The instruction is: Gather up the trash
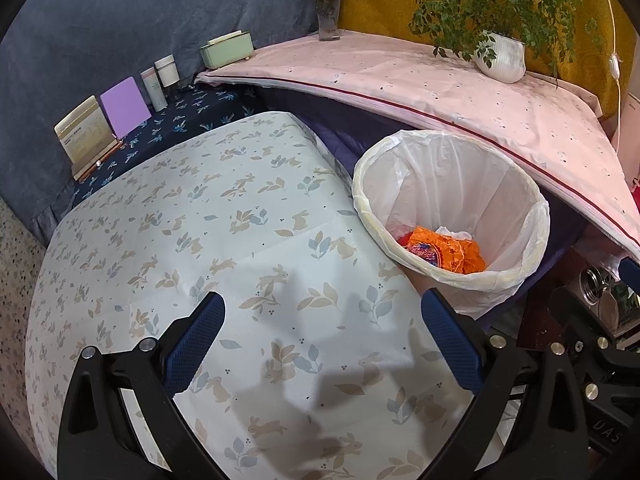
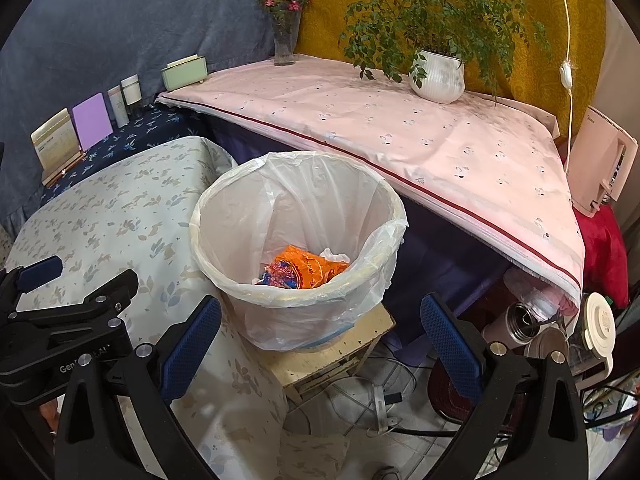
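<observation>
Crumpled orange wrapper (image 2: 306, 270) lies at the bottom of the round bin (image 2: 296, 300), lined with thin translucent plastic, just beside the rabbit-print table (image 1: 200, 220) edge. Left gripper (image 1: 322, 344) and right gripper (image 2: 320, 344) both spread wide, empty.

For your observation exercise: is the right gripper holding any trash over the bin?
No: the right gripper is open with nothing between its fingers, and the orange wrapper already lies inside the lined trash bin.

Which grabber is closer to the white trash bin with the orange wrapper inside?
Right, I think. The right gripper hangs open just in front of the trash bin. The left gripper is open over the bunny tablecloth, off to the bin's left side.
</observation>
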`<action>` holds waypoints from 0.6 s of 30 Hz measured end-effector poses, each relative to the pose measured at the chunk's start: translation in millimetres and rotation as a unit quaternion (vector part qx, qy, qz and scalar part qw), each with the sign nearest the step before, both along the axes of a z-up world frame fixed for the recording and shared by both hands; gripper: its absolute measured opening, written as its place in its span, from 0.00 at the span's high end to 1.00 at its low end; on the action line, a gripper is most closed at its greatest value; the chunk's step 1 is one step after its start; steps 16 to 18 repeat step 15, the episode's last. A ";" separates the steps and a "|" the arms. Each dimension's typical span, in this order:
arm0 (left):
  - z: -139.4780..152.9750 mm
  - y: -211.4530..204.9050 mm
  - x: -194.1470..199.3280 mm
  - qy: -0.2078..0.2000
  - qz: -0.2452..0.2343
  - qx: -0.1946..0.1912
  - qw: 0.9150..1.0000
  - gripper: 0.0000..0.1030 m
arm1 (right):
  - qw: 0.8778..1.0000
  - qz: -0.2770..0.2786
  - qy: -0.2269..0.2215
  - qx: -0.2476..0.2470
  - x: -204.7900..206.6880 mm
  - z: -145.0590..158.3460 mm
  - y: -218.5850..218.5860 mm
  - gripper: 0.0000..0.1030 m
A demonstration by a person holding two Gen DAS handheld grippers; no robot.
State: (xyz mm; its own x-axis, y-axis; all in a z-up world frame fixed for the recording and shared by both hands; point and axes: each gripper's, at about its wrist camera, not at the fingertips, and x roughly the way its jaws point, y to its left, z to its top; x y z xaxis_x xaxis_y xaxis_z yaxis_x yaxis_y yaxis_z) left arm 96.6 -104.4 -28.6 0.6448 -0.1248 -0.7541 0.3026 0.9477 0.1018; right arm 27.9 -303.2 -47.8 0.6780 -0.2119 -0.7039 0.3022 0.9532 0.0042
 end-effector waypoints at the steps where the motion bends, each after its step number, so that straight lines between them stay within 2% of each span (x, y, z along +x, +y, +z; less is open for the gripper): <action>1: -0.2 -0.2 -0.3 0.000 0.001 0.000 1.000 0.09 | 1.000 0.000 0.000 0.000 -0.3 -0.3 -0.7 0.07; 18: 0.5 0.9 0.5 -0.001 -0.005 -0.004 1.000 0.09 | 1.000 0.001 0.000 0.001 -0.4 0.3 0.6 0.07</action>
